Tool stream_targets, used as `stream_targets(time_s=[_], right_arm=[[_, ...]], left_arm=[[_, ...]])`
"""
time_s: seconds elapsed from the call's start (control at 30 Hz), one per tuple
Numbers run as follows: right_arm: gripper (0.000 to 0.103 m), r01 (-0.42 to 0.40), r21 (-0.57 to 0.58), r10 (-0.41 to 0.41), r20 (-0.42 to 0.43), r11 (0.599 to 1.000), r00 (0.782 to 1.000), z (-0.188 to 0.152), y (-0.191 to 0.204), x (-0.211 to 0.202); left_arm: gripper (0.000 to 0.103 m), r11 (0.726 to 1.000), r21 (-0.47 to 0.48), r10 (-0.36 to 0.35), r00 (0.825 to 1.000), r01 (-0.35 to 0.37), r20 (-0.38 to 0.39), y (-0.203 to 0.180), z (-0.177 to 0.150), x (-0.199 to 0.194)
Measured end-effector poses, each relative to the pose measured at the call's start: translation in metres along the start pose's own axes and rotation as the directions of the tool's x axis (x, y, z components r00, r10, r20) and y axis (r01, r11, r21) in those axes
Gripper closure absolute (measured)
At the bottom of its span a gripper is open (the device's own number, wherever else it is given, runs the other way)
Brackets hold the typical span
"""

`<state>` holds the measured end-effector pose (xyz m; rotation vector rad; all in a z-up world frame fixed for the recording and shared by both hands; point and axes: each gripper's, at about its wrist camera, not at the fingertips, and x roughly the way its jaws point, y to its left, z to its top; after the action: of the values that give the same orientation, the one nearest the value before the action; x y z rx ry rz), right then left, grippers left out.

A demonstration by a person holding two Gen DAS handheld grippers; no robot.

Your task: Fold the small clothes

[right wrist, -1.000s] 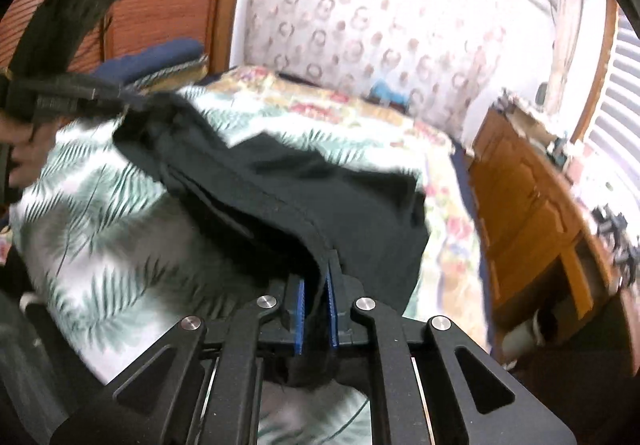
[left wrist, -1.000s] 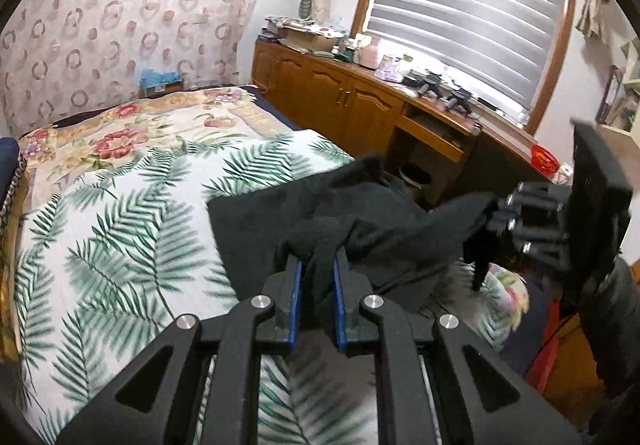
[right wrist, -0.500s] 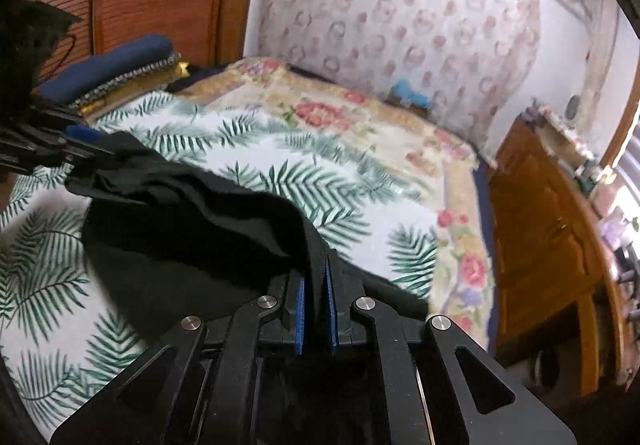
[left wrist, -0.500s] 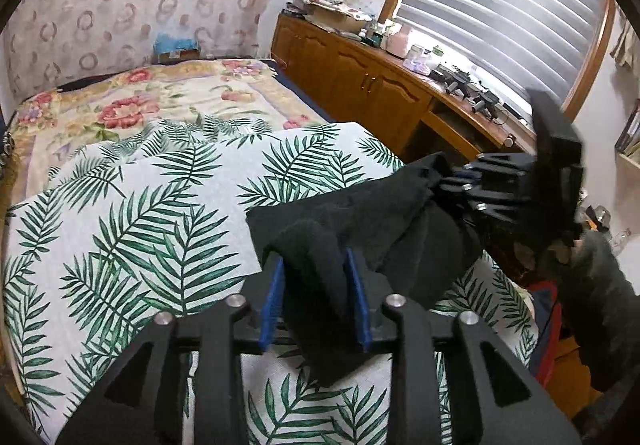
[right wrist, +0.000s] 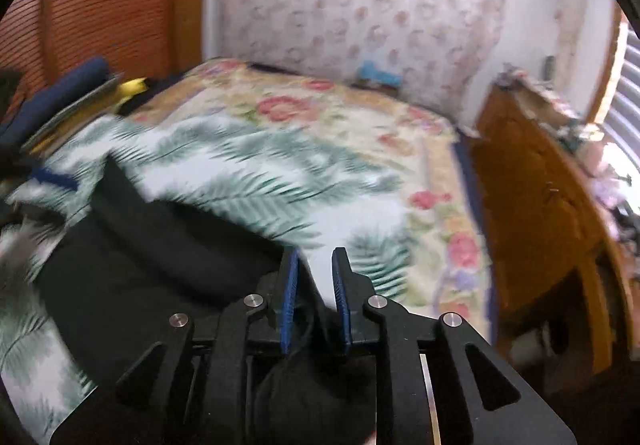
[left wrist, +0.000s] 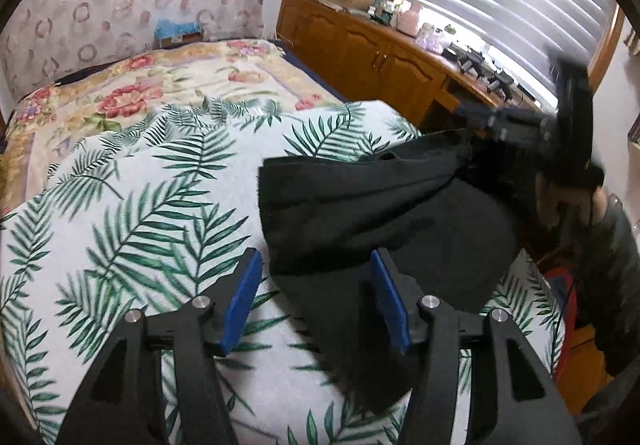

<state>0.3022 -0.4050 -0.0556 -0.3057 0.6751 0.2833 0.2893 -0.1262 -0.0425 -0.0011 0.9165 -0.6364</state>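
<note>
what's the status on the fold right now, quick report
Left gripper open, jaws wide over the black garment. Right gripper open, cloth between its jaws. Garment bunched on the palm-leaf bedspread. Nothing in the way.

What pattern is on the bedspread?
Green palm fronds on white bedspread, clearest in the left wrist view.

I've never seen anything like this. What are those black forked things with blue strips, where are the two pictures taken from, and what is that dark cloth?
Those are hand-held grippers, one in each of a person's hands, each with a camera looking along its two fingers. One picture comes from the left gripper, the other from the right gripper. The dark cloth is a black garment lying on a bed with a palm-leaf cover. The left gripper's blue-padded fingers stand wide apart over the garment, gripping nothing. The right gripper's jaws are also parted, with cloth bunched low between them. In the left view the right gripper appears blurred at the garment's far end.
</note>
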Motion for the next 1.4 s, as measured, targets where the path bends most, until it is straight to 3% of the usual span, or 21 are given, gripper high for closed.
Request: stream_targets(time_s=[0.13,0.33,0.43,0.53,0.63,0.73,0.9,1.13,1.2,1.23,1.27,1.37,1.4], right_arm=[[0.083,0.087,0.051,-0.087,0.008,0.995,0.996,0.008,-0.026,-0.007],[0.054,0.041,0.096,-0.04,-0.005,0.995,0.999,-0.007,-0.038,-0.031],[0.048,0.028,0.122,-0.026,-0.018,0.992,0.999,-0.021,-0.033,-0.037],[0.034,-0.004,0.165,0.011,-0.042,0.986,0.999,-0.035,-0.03,-0.033],[0.033,0.0,0.182,0.023,-0.125,0.983,0.992,-0.051,-0.027,-0.01],[0.032,-0.014,0.226,0.051,-0.155,0.974,0.987,-0.061,-0.03,0.006],[0.032,-0.08,0.307,0.13,-0.147,0.948,0.981,-0.067,-0.037,0.013],[0.054,-0.136,0.303,0.18,-0.123,0.943,0.976,-0.067,-0.03,0.008],[0.063,-0.148,0.298,0.189,-0.113,0.943,0.975,-0.067,-0.029,0.008],[0.073,-0.162,0.289,0.199,-0.104,0.944,0.974,-0.066,-0.027,0.006],[0.074,-0.167,0.28,0.202,-0.102,0.945,0.974,-0.066,-0.025,0.006],[0.083,-0.173,0.291,0.211,-0.104,0.941,0.972,-0.066,-0.026,0.007],[0.085,-0.177,0.293,0.214,-0.099,0.94,0.972,-0.065,-0.027,0.006]], left_arm=[[0.048,1.0,0.009,0.008,1.0,-0.008,-0.013,0.002,0.005,0.013],[0.048,0.999,0.019,0.034,0.999,-0.034,-0.019,0.005,0.014,0.026],[0.047,0.999,0.017,0.042,0.999,-0.042,-0.023,0.009,0.014,0.032],[0.047,0.999,0.012,0.042,0.999,-0.042,-0.033,0.012,0.012,0.037],[0.046,0.999,0.004,0.035,0.998,-0.035,-0.049,0.015,0.01,0.043],[0.046,0.999,0.004,0.033,0.998,-0.033,-0.045,0.016,0.011,0.044],[0.045,1.0,-0.002,0.027,0.999,-0.028,-0.046,0.015,0.014,0.046],[0.047,1.0,-0.028,-0.002,1.0,0.001,-0.029,0.017,0.016,0.047],[0.062,0.999,-0.026,-0.031,0.999,0.03,-0.029,0.016,0.016,0.049],[0.065,0.998,-0.032,-0.051,0.998,0.05,-0.033,0.017,0.016,0.049],[0.068,0.998,-0.035,-0.052,0.998,0.051,-0.033,0.017,0.016,0.049],[0.091,0.996,-0.046,-0.083,0.996,0.081,-0.03,0.017,0.018,0.047],[0.093,0.995,-0.042,-0.09,0.996,0.089,-0.02,0.015,0.018,0.043]])
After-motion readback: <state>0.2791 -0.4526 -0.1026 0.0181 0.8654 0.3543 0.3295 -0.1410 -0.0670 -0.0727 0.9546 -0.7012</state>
